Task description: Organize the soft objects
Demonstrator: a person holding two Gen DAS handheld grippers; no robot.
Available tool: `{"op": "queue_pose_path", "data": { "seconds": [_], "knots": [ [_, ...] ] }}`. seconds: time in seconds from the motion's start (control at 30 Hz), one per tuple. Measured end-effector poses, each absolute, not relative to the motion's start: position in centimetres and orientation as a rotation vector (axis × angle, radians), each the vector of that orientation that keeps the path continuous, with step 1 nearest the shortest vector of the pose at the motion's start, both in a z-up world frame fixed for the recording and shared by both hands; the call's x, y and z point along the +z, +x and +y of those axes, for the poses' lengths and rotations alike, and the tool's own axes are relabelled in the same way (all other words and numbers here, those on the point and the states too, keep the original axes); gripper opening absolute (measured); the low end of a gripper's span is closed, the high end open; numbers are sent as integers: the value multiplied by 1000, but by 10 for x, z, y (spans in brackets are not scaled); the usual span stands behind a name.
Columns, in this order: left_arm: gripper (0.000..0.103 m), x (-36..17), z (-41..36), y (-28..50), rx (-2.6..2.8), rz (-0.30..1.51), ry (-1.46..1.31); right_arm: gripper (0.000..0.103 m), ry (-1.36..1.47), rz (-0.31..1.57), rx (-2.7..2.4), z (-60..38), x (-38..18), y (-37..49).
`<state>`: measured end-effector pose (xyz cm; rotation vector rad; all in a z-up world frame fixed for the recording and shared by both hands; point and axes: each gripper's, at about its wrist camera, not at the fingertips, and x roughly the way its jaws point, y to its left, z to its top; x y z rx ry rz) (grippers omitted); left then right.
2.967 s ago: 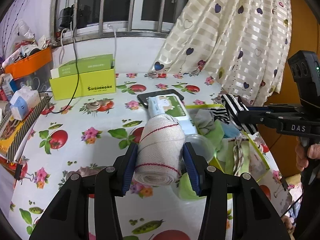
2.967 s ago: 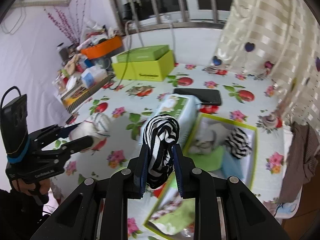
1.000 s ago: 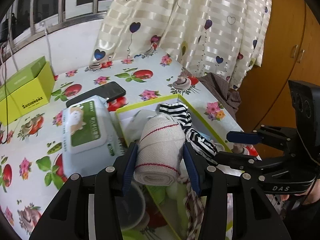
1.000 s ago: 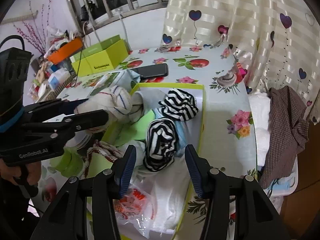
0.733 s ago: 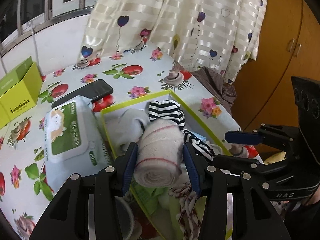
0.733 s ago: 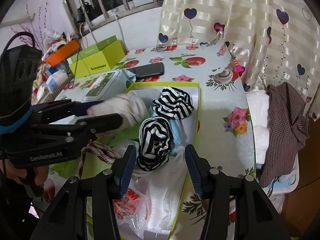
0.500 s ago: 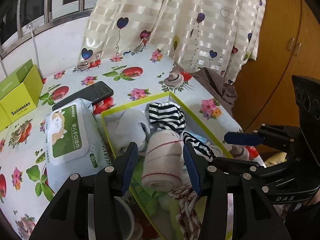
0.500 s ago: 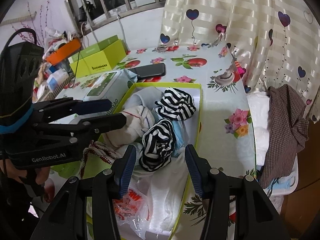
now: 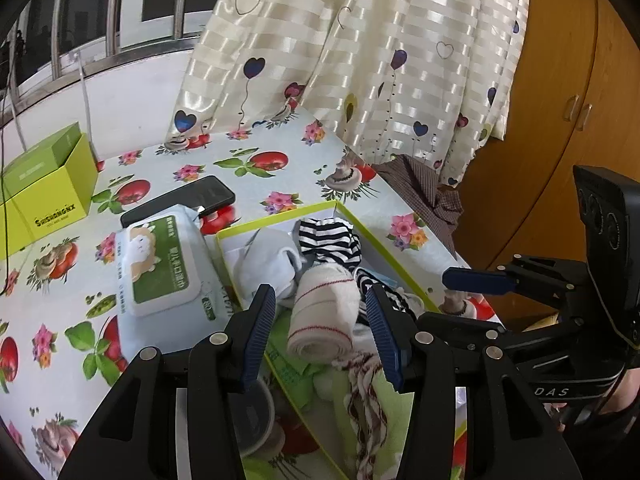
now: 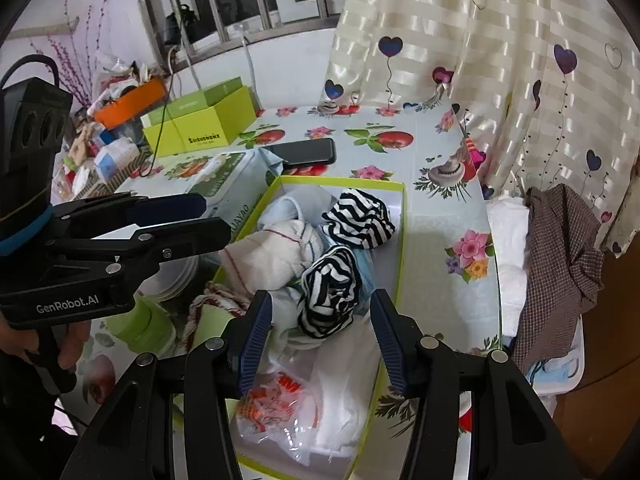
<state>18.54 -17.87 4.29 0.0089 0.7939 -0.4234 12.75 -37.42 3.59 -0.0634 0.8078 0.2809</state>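
1. The white rolled cloth with thin red stripes lies inside the shallow lime-green-rimmed cardboard box, among other fabric. It looks light, squashy and non-slip; I judge a pinch across the middle of the roll would hold best, since the ends could unroll.
2. The left gripper hovers above the roll with its jaws spread to either side, pads clear of the cloth.
3. The right gripper is likewise spread, poised over the black-and-white striped bundled sock, which rests in the box untouched. It should be just as soft and light.
4. A second black-and-white striped bundle and a pale blue-white sock bundle fill the far end of the box, touching the roll.
5. Just beside the box sit a white wet-wipes pack with green label and, beyond it, a black smartphone.
6. A red-and-white twisted cord and a crinkly clear plastic bag at the near end could snag a finger.
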Motion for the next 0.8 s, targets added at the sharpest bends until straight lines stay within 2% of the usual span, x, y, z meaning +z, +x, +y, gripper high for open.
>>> {"op": "queue_pose_path", "data": {
  "seconds": [0.23,0.37,0.8],
  "knots": [
    [49,51,-169,162,-405,772,-3,51,-77,781,266,-366,47,107],
    [49,56,-165,143,-391,760,10,57,-90,773,263,-357,49,91],
    [49,52,-145,84,-283,751,35,58,-145,807,263,-319,34,45]
  ]
}}
